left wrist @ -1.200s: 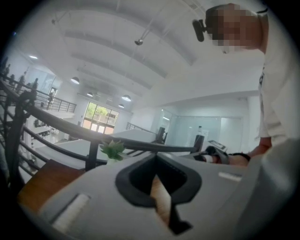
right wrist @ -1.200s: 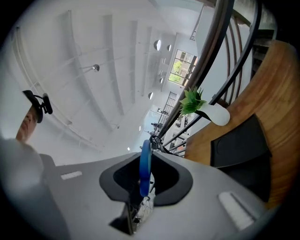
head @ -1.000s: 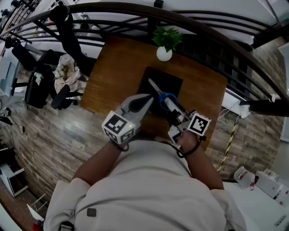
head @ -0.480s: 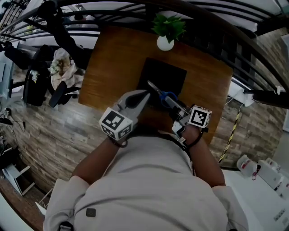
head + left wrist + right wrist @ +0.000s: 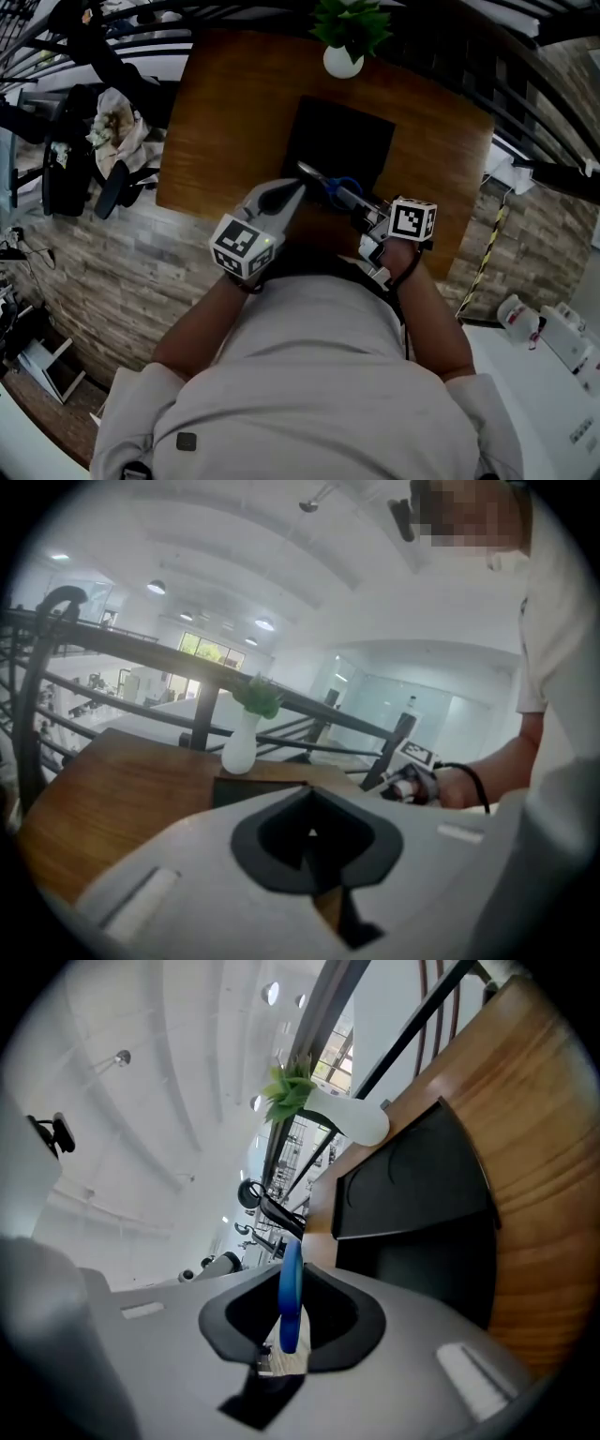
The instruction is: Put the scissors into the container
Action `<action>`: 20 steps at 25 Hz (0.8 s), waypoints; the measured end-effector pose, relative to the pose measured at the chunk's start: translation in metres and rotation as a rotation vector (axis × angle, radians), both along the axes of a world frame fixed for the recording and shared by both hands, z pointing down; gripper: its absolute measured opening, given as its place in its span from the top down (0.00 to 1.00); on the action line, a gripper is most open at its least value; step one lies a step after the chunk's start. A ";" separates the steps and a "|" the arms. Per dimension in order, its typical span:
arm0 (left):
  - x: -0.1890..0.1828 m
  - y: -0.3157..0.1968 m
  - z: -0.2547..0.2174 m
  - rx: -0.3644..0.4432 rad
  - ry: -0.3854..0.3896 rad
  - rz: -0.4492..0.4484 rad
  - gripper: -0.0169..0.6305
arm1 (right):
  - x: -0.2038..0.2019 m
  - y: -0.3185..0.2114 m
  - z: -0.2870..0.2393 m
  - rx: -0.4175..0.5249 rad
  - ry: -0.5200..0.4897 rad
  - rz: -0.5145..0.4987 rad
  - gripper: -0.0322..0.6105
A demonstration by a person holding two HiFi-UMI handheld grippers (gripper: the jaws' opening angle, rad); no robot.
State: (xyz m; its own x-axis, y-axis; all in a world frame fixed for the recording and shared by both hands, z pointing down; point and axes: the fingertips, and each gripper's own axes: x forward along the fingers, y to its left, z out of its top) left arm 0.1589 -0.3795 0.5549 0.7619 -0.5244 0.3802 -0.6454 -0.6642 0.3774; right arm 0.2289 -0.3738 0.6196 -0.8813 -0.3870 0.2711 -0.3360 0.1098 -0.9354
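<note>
The scissors (image 5: 330,185) have blue handles, and their blades point up-left over the near edge of the black container (image 5: 349,131). My right gripper (image 5: 361,208) is shut on the handle end. In the right gripper view the blue handle (image 5: 292,1288) stands edge-on between the jaws, with the container (image 5: 412,1194) ahead on the right. My left gripper (image 5: 295,187) hovers just left of the scissors, shut with nothing in it. The left gripper view shows the container (image 5: 246,787) beyond its jaws.
The container lies on a brown wooden table (image 5: 225,122). A green plant in a white vase (image 5: 343,58) stands at the table's far edge. Black railings run behind the table. A chair with bags (image 5: 89,155) is on the floor at left.
The head view has tilted, so the table sits higher in the frame. My right gripper with the scissors has drawn slightly toward the container's near edge. The left gripper stays alongside.
</note>
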 end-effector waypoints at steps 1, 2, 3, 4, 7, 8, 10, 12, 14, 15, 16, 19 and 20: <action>0.000 0.000 0.007 -0.009 -0.008 0.007 0.97 | -0.001 0.000 0.006 -0.009 0.014 -0.011 0.86; -0.001 0.001 0.014 -0.018 -0.017 0.013 0.97 | -0.003 -0.001 0.012 -0.019 0.025 -0.019 0.86; -0.003 0.002 0.021 -0.028 -0.025 0.018 0.97 | -0.004 -0.001 0.018 -0.030 0.033 -0.023 0.86; -0.004 0.003 0.028 -0.040 -0.028 0.020 0.97 | -0.005 -0.001 0.025 -0.040 0.040 -0.025 0.86; -0.006 0.003 0.044 -0.079 -0.021 0.012 0.97 | -0.005 -0.002 0.042 -0.060 0.072 -0.037 0.86; -0.006 0.003 0.048 -0.085 -0.022 0.013 0.97 | -0.005 -0.002 0.047 -0.066 0.084 -0.043 0.86; -0.005 0.002 0.056 -0.098 -0.026 0.020 0.97 | -0.006 -0.002 0.057 -0.082 0.103 -0.048 0.86; -0.005 0.000 0.063 -0.109 -0.029 0.025 0.97 | -0.006 -0.004 0.067 -0.098 0.121 -0.050 0.86; -0.003 -0.003 0.070 -0.118 -0.032 0.029 0.97 | -0.005 -0.006 0.075 -0.120 0.125 -0.042 0.86; -0.002 -0.005 0.073 -0.122 -0.033 0.030 0.97 | -0.005 -0.008 0.078 -0.129 0.126 -0.039 0.86; -0.001 -0.006 0.077 -0.127 -0.034 0.031 0.97 | -0.005 -0.009 0.081 -0.135 0.130 -0.039 0.86; -0.001 -0.010 0.087 -0.143 -0.034 0.032 0.97 | -0.009 -0.012 0.091 -0.150 0.145 -0.052 0.86; -0.001 -0.011 0.090 -0.148 -0.032 0.032 0.97 | -0.012 -0.014 0.094 -0.155 0.149 -0.057 0.85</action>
State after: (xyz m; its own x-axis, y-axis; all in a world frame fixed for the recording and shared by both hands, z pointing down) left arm 0.1578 -0.3910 0.6447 0.7635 -0.4361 0.4763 -0.6380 -0.6232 0.4522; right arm 0.2173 -0.3875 0.7136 -0.8463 -0.2810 0.4526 -0.4693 -0.0090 -0.8830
